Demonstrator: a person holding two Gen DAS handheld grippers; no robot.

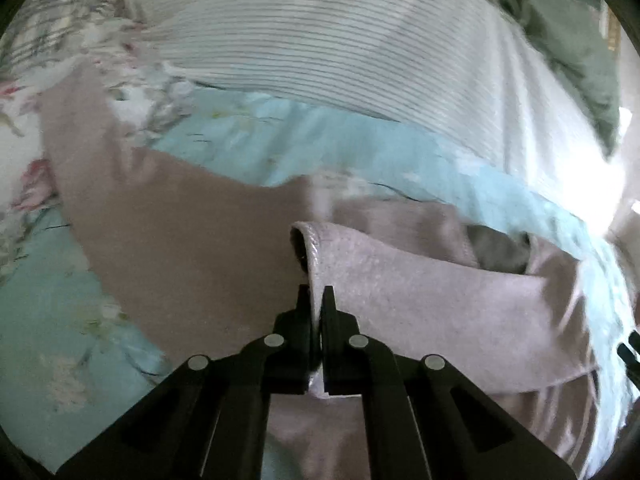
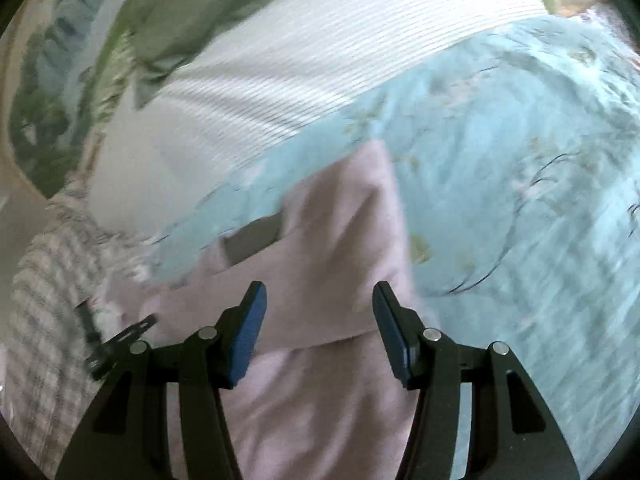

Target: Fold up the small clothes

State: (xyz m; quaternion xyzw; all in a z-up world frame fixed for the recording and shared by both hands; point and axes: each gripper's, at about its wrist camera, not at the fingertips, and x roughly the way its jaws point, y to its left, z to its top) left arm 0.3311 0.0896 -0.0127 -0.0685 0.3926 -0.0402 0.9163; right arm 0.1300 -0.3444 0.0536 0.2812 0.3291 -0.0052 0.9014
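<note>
left gripper [image 1: 316, 292] clamped on pink garment [image 1: 420, 300] edge; right gripper [image 2: 318, 292] jaws apart, empty.
right wrist view alone shows checked fabric [image 2: 48, 280] at lower left of the frame.

The pale pink garment [image 1: 420, 300] lies spread over the lower centre and right of the left wrist view, soft and fleecy, with a rolled sleeve cuff lifted at mid-frame. In the right wrist view the pale pink garment [image 2: 340, 232] runs from centre to bottom, partly folded and creased.
</note>
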